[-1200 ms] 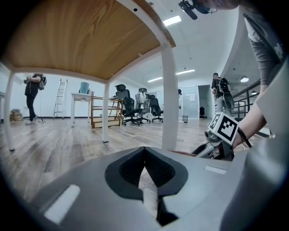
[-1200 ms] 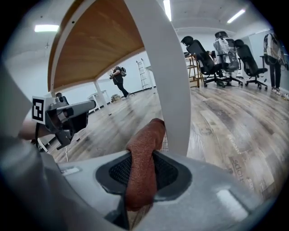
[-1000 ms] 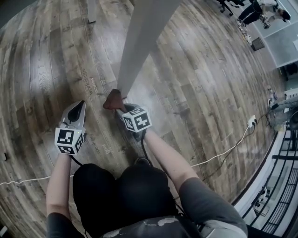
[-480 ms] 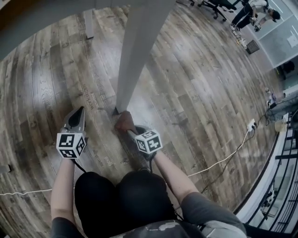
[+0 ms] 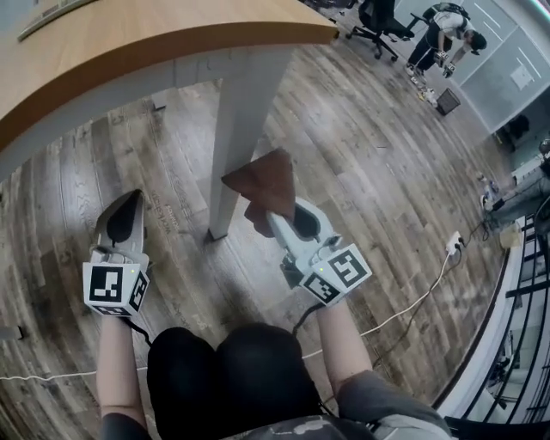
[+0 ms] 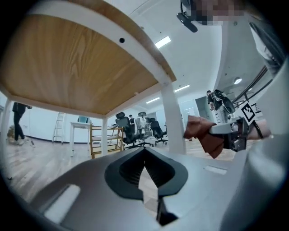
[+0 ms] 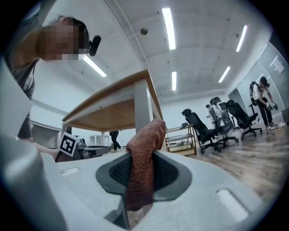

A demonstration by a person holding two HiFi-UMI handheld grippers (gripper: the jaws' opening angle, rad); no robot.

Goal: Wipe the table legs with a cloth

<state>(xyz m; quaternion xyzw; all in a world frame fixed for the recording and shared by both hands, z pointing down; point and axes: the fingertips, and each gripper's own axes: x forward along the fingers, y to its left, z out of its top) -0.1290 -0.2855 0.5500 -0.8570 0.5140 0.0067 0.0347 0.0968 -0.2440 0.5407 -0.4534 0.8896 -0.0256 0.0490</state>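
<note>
A white table leg (image 5: pixel 239 129) stands on the wood floor under a wooden table top (image 5: pixel 129 51). My right gripper (image 5: pixel 277 215) is shut on a brown cloth (image 5: pixel 262 185), which is raised beside the leg's right face. In the right gripper view the cloth (image 7: pixel 143 158) hangs between the jaws with the leg (image 7: pixel 143 108) just behind it. My left gripper (image 5: pixel 129 206) is shut and holds nothing, left of the leg near the floor. The left gripper view shows the leg (image 6: pixel 173 119) and the cloth (image 6: pixel 203 135) to the right.
A white cable (image 5: pixel 412 288) runs over the floor at the right to a socket block (image 5: pixel 452 247). Office chairs (image 5: pixel 378 17) and a person (image 5: pixel 443 30) are at the far right. A second table leg (image 5: pixel 185 73) stands behind. My knees (image 5: pixel 232 369) are at the bottom.
My right gripper has lifted the cloth from the foot of the leg up along its side. The head view has tilted up, bringing the table top into sight. The left gripper stayed low.
</note>
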